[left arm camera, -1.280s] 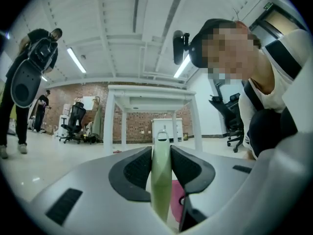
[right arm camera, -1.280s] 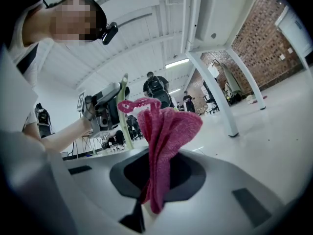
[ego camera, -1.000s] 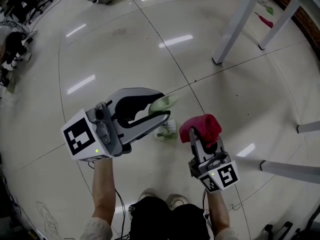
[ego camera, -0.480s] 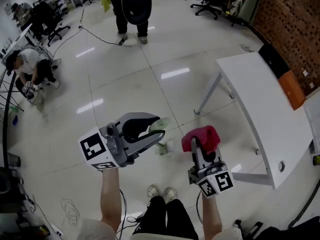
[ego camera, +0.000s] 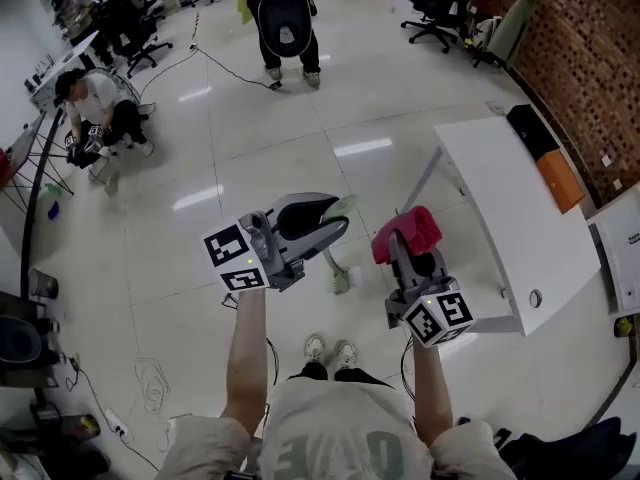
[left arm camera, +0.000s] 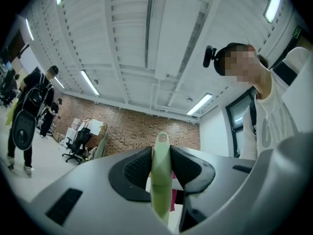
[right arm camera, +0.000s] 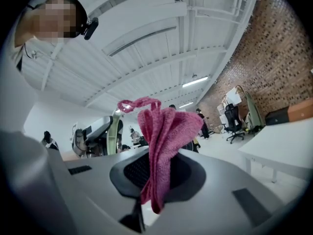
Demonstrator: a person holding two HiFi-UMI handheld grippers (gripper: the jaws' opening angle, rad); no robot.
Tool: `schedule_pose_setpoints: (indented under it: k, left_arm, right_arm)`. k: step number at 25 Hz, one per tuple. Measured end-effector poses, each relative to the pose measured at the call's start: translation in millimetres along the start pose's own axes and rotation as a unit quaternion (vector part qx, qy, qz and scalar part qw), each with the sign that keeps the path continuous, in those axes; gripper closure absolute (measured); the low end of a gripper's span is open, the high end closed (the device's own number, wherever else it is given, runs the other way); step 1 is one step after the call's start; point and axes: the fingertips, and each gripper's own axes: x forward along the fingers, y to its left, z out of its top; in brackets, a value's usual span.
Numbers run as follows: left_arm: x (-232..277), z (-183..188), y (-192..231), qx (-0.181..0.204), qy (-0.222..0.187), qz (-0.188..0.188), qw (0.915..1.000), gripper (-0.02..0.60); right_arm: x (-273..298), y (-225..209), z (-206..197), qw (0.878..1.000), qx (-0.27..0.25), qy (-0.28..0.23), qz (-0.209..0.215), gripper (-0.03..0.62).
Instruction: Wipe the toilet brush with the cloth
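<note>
Left tongs (ego camera: 332, 230), centre frame: shut tight on the toilet brush (ego camera: 342, 280) handle, bristle head hanging below. Right tongs (ego camera: 408, 253), just to the right: pinching the pink cloth (ego camera: 405, 230), bunched upward. Brush and cloth are near but apart, likely lined up for wiping.

Floor (ego camera: 250, 138): glossy pale tiles; brick wall (ego camera: 590, 58) at right; white table (ego camera: 495, 198) beside it; office chairs (ego camera: 445, 13) beyond; ceiling strip lights (left arm camera: 90, 82).
</note>
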Motion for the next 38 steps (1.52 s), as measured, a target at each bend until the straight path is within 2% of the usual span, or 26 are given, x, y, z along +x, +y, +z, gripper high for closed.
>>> schedule_pose_setpoints:
  k: [1, 3, 5, 6, 10, 16, 19, 25, 29, 33, 38]
  left_arm:
    - [-5, 0, -7, -0.001, 0.002, -0.004, 1.0000, 0.459]
    - [-12, 3, -18, 0.001, 0.007, -0.013, 0.9999, 0.459]
    - [-17, 9, -25, 0.010, 0.011, -0.022, 0.9996, 0.459]
    - [-18, 13, -29, 0.015, 0.013, -0.027, 0.9995, 0.459]
    - [-18, 30, -42, 0.032, 0.007, -0.048, 0.9983, 0.459]
    - [-25, 49, -53, 0.033, -0.007, -0.073, 0.9968, 0.459]
    - [-26, 57, -54, 0.026, -0.030, -0.079, 0.9961, 0.459]
    - [-25, 58, -49, 0.033, -0.020, -0.059, 0.9975, 0.459]
    - [-31, 66, -48, 0.031, -0.041, -0.058, 0.9970, 0.459]
    - [-31, 78, -48, 0.033, -0.053, -0.053, 0.9967, 0.459]
    - [-25, 87, -45, 0.045, -0.045, -0.041, 0.9971, 0.459]
  right_arm:
    - [-2, 15, 6, 1.000, 0.003, -0.007, 0.026, 0.563]
    - [-3, 55, 25, 0.993, 0.002, -0.024, 0.114, 0.563]
    - [-1, 95, 46, 0.978, -0.007, -0.039, 0.205, 0.563]
    - [0, 110, 53, 0.971, -0.015, -0.042, 0.236, 0.563]
    - [9, 140, 58, 0.954, -0.046, -0.034, 0.295, 0.563]
    - [9, 160, 64, 0.926, 0.025, -0.047, 0.374, 0.563]
    - [13, 165, 58, 0.921, 0.038, -0.040, 0.385, 0.563]
    - [21, 172, 29, 0.933, -0.022, 0.011, 0.360, 0.563]
    - [26, 180, -2, 0.932, -0.086, 0.056, 0.347, 0.563]
    - [25, 179, -28, 0.933, -0.085, 0.091, 0.337, 0.563]
    - [28, 168, -60, 0.935, -0.070, 0.125, 0.326, 0.563]
